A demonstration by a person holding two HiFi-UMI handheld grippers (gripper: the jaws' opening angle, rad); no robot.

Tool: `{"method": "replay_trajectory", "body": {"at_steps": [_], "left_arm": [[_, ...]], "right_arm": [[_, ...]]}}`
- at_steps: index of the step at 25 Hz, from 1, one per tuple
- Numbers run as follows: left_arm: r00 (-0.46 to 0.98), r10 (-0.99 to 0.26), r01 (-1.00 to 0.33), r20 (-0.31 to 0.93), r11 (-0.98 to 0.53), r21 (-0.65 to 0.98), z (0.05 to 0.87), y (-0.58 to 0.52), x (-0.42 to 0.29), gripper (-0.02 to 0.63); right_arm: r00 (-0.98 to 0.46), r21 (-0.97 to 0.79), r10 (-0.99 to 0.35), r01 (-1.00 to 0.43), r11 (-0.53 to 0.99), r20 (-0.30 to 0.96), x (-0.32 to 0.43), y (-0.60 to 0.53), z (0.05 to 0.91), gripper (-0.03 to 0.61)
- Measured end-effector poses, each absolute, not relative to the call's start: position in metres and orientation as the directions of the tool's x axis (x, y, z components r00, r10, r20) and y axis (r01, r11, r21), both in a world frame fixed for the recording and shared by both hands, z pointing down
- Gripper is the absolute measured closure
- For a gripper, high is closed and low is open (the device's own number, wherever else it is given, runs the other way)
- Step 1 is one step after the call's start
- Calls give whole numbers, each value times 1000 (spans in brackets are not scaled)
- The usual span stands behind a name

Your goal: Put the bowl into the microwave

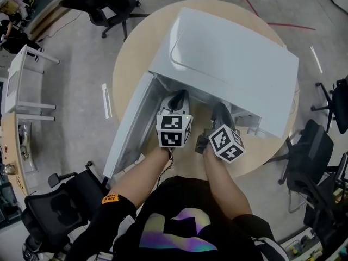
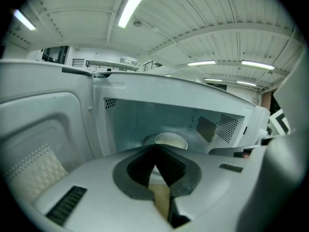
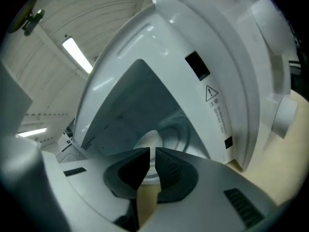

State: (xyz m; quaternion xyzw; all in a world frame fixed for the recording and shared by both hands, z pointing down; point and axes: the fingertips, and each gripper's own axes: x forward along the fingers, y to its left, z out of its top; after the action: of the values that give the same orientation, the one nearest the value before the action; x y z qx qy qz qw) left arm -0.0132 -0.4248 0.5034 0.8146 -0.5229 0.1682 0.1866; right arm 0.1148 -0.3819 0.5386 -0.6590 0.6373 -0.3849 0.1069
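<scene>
Round wooden counter (image 1: 128, 64) with a white microwave (image 1: 234, 64) on it. Its door (image 1: 130, 125) is swung wide open to the left.

Bowl (image 2: 170, 140): inside the microwave cavity, at mid-floor, sitting on the round turntable. It is small, round and shallow, pale cream-white, with a plain rim and no pattern that I can make out. It stands upright. Nothing is touching it. The right gripper view shows it again (image 3: 147, 141) as a pale disc ringed by the turntable, just past the jaw tips.

Left tongs (image 2: 155, 152): held at the mouth of the cavity, pointing in at the bowl. The jaw tips meet in a point and nothing is between them. Head view places them (image 1: 178, 97) at the left part of the opening, close to the door hinge.

Right tongs (image 3: 150, 153): jaws drawn together to a thin slit, gripping nothing. They are aimed into the cavity from the right (image 1: 222, 112), just beside the control-panel side. The bowl is well clear of both pairs.

Cavity walls are a pale grey-blue, with perforated vent patches on the side and back.
</scene>
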Motion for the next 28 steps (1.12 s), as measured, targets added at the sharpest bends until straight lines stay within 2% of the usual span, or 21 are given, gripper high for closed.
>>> {"method": "replay_trajectory", "body": {"at_steps": [9,20,28], "left_arm": [[422,-799,-905,429,-398,150,483,-375,-24,568],[488,-786,-872,381,-452,185,453,-307,-41,568],[525,-765,-851,374,-488,196,449,-248,-51,568]], "right_arm": [[-231,-439,-908,-897,59,350,87,-340,505,538],[-293,-308,-893,-933,188,343,64,-282,462,540],[-346,-279,-870,-926,256,351,37,-237,450,540]]}}
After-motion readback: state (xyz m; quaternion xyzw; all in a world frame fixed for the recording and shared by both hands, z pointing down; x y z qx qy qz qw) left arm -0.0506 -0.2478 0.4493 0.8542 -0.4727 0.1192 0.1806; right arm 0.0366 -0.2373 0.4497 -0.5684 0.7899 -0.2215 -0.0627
